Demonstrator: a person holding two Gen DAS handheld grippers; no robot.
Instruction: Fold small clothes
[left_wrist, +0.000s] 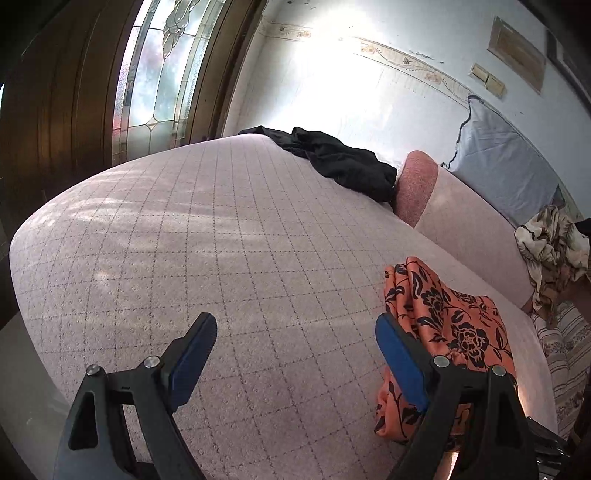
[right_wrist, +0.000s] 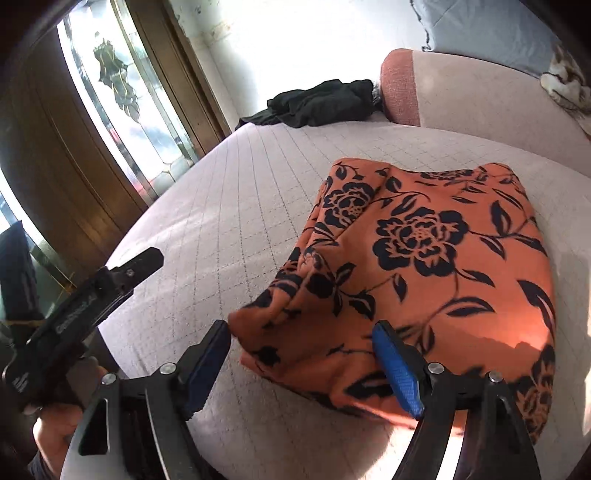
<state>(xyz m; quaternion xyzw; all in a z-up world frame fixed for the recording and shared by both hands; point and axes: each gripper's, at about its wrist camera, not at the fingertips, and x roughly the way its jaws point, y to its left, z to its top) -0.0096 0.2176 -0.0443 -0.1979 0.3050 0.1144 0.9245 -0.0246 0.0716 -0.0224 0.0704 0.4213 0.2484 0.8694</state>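
Note:
An orange garment with black flowers (right_wrist: 424, 251) lies folded on the pale grid-patterned bed cover (right_wrist: 221, 229). My right gripper (right_wrist: 299, 354) is open, its blue-padded fingers on either side of the garment's near left corner, just above it. My left gripper (left_wrist: 295, 350) is open and empty over the bare cover, with the orange garment (left_wrist: 450, 325) just behind its right finger. The left gripper also shows in the right wrist view (right_wrist: 92, 291), held by a hand at the left.
A black garment (left_wrist: 343, 162) lies crumpled at the bed's far edge, next to a pink bolster (left_wrist: 417, 184). A pale pillow (left_wrist: 506, 166) and a patterned cloth (left_wrist: 554, 251) sit at the right. A wooden door with stained glass (left_wrist: 155, 74) stands beyond the bed.

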